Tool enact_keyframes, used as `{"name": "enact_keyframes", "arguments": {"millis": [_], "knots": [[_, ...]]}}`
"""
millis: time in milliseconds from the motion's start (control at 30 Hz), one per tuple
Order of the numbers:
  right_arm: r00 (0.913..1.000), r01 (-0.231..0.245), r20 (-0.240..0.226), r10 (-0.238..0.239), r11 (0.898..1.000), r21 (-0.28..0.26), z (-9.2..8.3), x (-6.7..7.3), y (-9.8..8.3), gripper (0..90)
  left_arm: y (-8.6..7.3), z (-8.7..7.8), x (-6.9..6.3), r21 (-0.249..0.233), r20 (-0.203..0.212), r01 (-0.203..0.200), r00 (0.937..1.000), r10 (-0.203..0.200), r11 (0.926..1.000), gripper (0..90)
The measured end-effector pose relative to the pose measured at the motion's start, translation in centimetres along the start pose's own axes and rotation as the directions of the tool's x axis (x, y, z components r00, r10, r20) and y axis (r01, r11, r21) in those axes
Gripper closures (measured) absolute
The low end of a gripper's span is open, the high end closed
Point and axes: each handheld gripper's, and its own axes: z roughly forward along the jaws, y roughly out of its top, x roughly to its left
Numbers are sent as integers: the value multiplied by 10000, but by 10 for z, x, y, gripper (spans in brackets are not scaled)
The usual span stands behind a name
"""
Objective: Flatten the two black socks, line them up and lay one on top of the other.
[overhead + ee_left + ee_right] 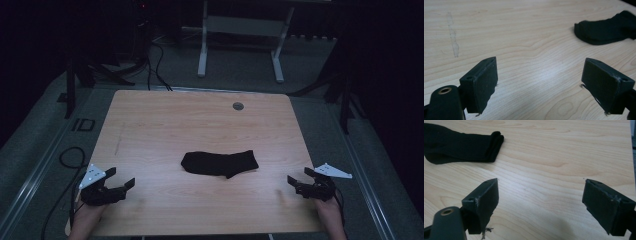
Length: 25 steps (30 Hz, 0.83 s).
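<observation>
The left gripper (121, 178) and right gripper (299, 179) hover near the table's (150, 125) front corners, jaws spread wide and holding nothing. The black sock (220, 163) lies flat mid-table between them, well apart from both. A low sweep could scrape wood or bunch the limp cloth. Bare tabletop surrounds it; the far edge, with its grommet (238, 106), is distant

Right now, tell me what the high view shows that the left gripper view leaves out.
High view: both hands, the right gripper open at the table's near right corner, the round grommet, the floor and a white frame behind. Left gripper view: a pale scuff streak on the wood, seen sharply. Both: the open left gripper, the black sock and the wooden table.
</observation>
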Motion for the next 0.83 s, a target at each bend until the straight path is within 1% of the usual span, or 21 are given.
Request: {"name": "enact_keyframes", "arguments": {"millis": [33, 67, 100, 133, 167, 200, 267, 300, 333, 367, 400, 433, 467, 533, 600, 633, 700, 833], "knots": [[9999, 27, 106, -26, 9999, -111, 0, -1, -2, 137, -1, -1, 0, -8, -51, 15, 10000, -15, 10000, 140], [9996, 132, 236, -127, 9998, -178, 0, -1, -3, 138, -3, -3, -1, -141, -133, -105, 9999, 103, 9998, 140], [9991, 240, 349, -231, 9994, -263, 0, -1, -5, 138, -3, -3, -1, -141, -133, -105, 9999, 103, 9998, 140], [9991, 243, 354, -230, 9990, -379, -1, -2, -5, 138, -3, -4, -1, -185, -242, -210, 9995, 206, 9996, 140], [9993, 201, 327, -185, 9986, -492, -1, -2, -6, 138, -4, -6, -1, -373, -357, -369, 9987, 356, 9986, 140], [9991, 225, 364, -204, 9980, -589, -1, -2, -6, 138, -4, -6, -1, -373, -357, -369, 9987, 356, 9986, 140], [9991, 245, 355, -218, 9968, -758, -1, -2, -6, 138, -7, -9, 1, -568, -527, -339, 9981, 309, 9978, 140], [9993, 209, 327, -184, 9968, -774, 0, -2, -7, 139, -8, -10, 3, -680, -549, -288, 9982, 251, 9973, 140], [9993, 209, 327, -184, 9968, -774, 0, -2, -7, 139, -8, -10, 3, -680, -549, -288, 9982, 251, 9973, 140], [9991, 258, 352, -231, 9966, -784, 1, -2, -7, 139, -9, -11, 4, -739, -611, -271, 9979, 226, 9969, 140], [9978, 475, 500, -439, 9962, -729, 2, -1, -7, 140, -10, -12, 5, -855, -710, -212, 9974, 151, 9961, 140], [9978, 475, 500, -439, 9962, -729, 2, -1, -7, 140, -10, -12, 5, -855, -710, -212, 9974, 151, 9961, 140], [9968, 577, 603, -534, 9958, -716, 4, 0, -7, 140, -11, -13, 7, -1013, -791, -222, 9968, 142, 9946, 140], [9950, 697, 761, -643, 9950, -713, 5, 0, -7, 140, -12, -15, 8, -1061, -861, -147, 9963, 55, 9942, 140], [9945, 691, 835, -627, 9947, -760, 4, 0, -7, 140, -13, -15, 9, -1123, -872, -85, 9962, -13, 9936, 141], [9929, 777, 968, -694, 9934, -845, 4, -1, -7, 141, -14, -15, 10, -1176, -894, 12, 9959, -118, 9931, 141], [9911, 847, 1098, -747, 9924, -889, 3, -2, -7, 141, -14, -15, 10, -1212, -901, 4, 9959, -114, 9926, 140], [9912, 788, 1133, -683, 9927, -908, 3, -3, -7, 141, -15, -15, 11, -1154, -894, -23, 9960, -81, 9933, 140]]}}
